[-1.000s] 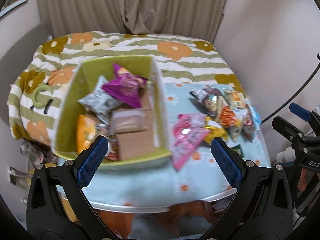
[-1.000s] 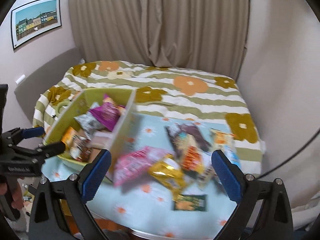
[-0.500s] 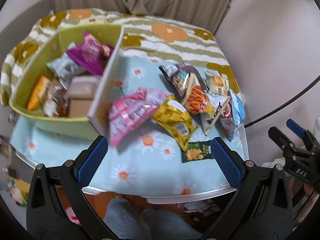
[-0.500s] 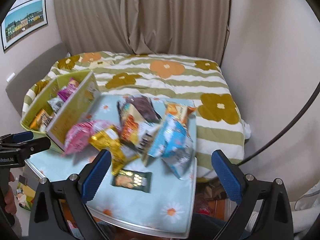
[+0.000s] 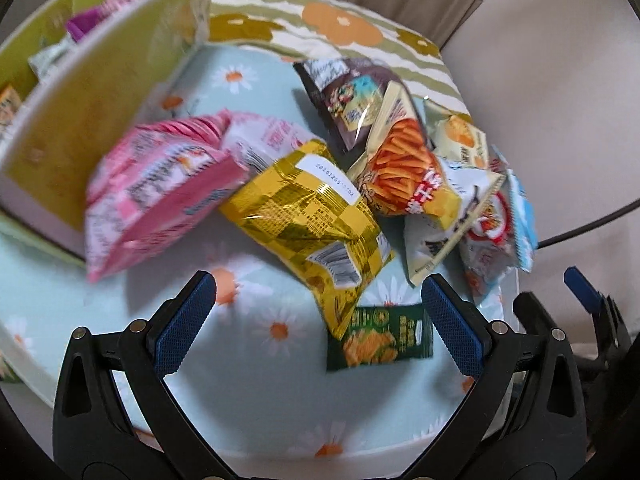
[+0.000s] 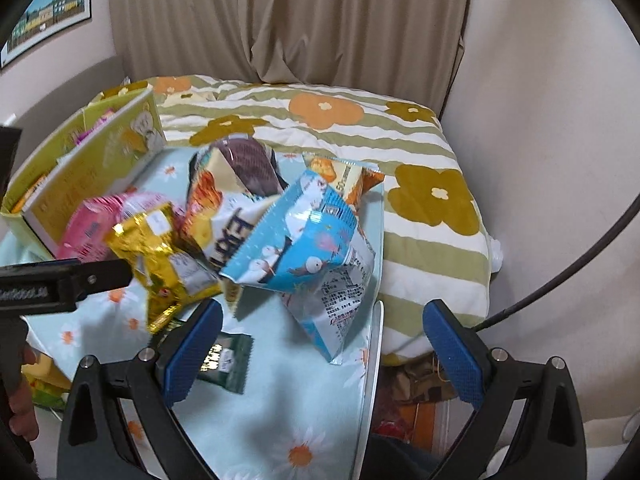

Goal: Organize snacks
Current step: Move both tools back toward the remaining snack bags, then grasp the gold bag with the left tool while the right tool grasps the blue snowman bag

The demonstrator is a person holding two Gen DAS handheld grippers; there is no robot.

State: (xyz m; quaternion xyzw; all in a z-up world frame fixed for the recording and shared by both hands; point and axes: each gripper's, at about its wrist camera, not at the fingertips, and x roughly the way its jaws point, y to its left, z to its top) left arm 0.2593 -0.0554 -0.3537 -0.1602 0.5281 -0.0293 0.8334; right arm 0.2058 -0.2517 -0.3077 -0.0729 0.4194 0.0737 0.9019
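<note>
A pile of snack bags lies on the daisy-print table (image 5: 248, 364). A yellow foil bag (image 5: 308, 216) sits in the middle, a pink bag (image 5: 156, 196) to its left, an orange fries bag (image 5: 404, 172) and a small green packet (image 5: 380, 340) to its right. A green box (image 5: 92, 92) with several snacks stands at the left. My left gripper (image 5: 320, 320) is open, just short of the yellow bag and the green packet. My right gripper (image 6: 320, 344) is open, close in front of a light blue bag (image 6: 304, 248). The yellow bag (image 6: 164, 256) lies to its left.
A bed (image 6: 360, 128) with a striped flowered cover stands behind the table. A curtain (image 6: 304, 20) hangs at the back. The table's right edge (image 6: 374, 360) is close to the blue bag. A black cable (image 6: 560, 272) runs at the right.
Both grippers have moved right and closer to the snack pile. The green box has slid to the left of both views. Both stay open.
</note>
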